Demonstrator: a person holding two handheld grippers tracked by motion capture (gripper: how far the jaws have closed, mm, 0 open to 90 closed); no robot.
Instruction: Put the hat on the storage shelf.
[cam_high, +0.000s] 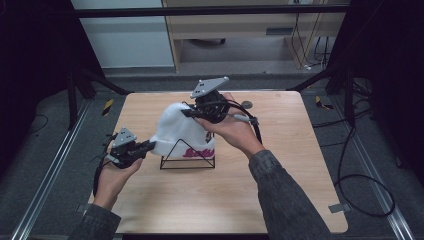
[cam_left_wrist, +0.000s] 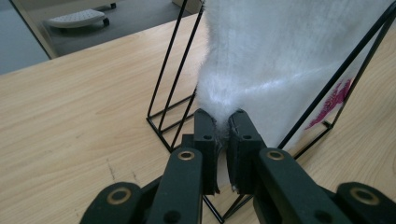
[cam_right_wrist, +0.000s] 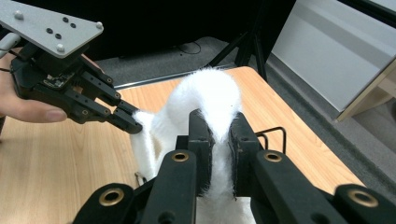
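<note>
Hat: the white beanie (cam_high: 177, 129) sat draped over the black wire stand (cam_high: 187, 159) mid-table.
Left gripper (cam_high: 149, 145): I had it clenched on the brim's edge.
Right gripper (cam_high: 189, 113): I had it pinching the crown.
Risk: I judged uneven pulling could snag the knit and tip the stand.

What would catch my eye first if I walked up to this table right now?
A fluffy white beanie with pink lettering, draped over a black wire stand in the middle of the wooden table. Two hand-held black grippers pinch its fabric: the left gripper at the hat's lower left edge, the right gripper near its top.
</note>
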